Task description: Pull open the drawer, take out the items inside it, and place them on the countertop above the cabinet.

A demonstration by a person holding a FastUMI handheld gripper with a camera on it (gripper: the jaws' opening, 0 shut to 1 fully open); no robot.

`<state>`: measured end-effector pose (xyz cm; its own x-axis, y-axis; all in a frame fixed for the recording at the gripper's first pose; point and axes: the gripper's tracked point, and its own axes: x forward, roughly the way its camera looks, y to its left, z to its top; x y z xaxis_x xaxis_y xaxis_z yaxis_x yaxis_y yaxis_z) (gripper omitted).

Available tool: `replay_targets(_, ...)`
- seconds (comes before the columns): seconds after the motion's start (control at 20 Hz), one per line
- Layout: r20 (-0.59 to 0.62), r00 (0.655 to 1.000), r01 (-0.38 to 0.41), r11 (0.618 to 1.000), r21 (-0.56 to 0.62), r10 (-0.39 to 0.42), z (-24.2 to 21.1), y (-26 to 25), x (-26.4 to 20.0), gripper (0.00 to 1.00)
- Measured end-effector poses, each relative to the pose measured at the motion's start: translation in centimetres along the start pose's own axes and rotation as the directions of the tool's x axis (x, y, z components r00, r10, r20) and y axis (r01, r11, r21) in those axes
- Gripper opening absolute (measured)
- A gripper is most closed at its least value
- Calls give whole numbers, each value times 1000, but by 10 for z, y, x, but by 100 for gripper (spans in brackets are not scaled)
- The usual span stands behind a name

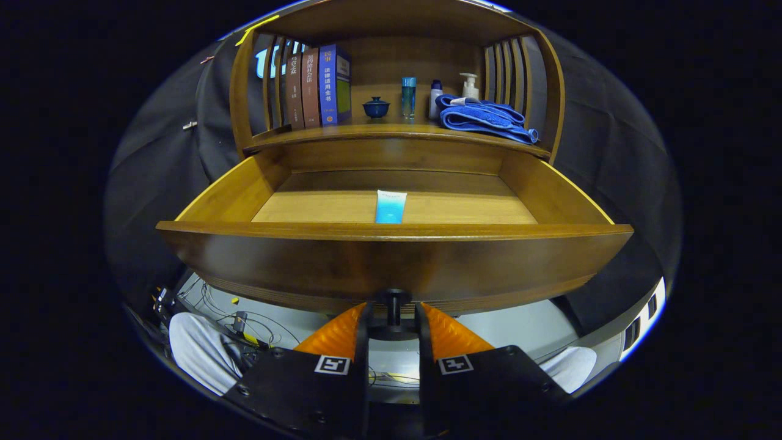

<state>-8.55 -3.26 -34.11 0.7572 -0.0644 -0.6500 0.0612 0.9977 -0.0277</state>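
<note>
Gripper view: gripper (pixel 393 318) clamped on drawer knob (pixel 394 300), tube (pixel 390 206) beyond inside drawer (pixel 391 269).

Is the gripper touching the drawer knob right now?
Touching. The gripper view shows the gripper with both fingers closed against the drawer knob, no gap either side.

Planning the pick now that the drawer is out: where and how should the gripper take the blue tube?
Grip the tube across its width near the middle, coming down from above over the drawer front. It lies flat, lengthwise, on the drawer floor. The gripper must first let go of the drawer knob that its fingers straddle.
</note>
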Motion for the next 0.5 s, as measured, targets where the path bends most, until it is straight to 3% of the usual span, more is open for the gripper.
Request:
replay_targets(0.15,1,1000,25,1000,-5,-25,3,-3,-8,47)
replay_targets(0.35,94,991,102,995,-17,-100,34,-7,-46,100)
replay_targets(0.5,130,986,105,994,-10,-103,60,3,-69,98)
